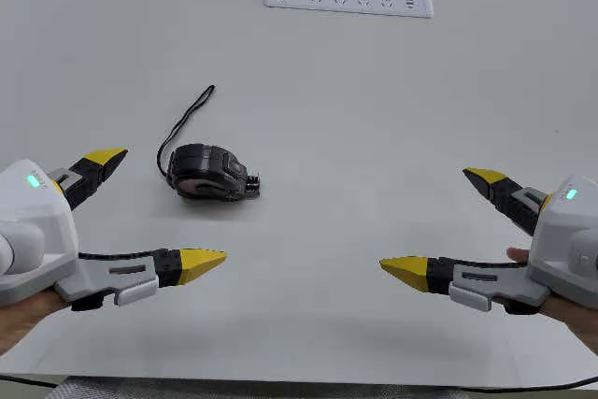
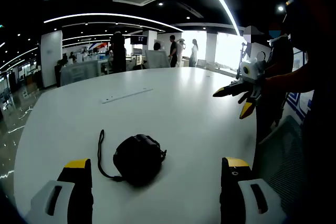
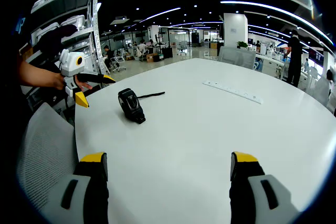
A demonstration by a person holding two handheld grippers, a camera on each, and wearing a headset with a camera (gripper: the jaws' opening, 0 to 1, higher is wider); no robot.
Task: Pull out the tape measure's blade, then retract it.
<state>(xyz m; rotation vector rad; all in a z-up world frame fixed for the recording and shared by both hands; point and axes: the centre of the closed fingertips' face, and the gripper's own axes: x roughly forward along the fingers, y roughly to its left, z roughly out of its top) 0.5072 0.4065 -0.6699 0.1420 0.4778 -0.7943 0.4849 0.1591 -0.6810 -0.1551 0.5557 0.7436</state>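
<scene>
A black tape measure (image 1: 209,173) lies on the white table (image 1: 374,119), its wrist strap (image 1: 183,122) trailing toward the far side and its blade fully inside. From the left gripper view the tape measure (image 2: 137,158) sits just ahead, between the jaws. The right gripper view has the tape measure (image 3: 130,104) farther off to the left. My left gripper (image 1: 163,207) is open, a short way left of the tape measure. My right gripper (image 1: 447,221) is open at the right, well apart from it. Neither holds anything.
A white power strip (image 1: 348,0) lies flat at the table's far side. The table's front edge (image 1: 299,382) runs just below the grippers. A mesh chair back (image 3: 39,156) stands beside the table. Several people stand in the office beyond.
</scene>
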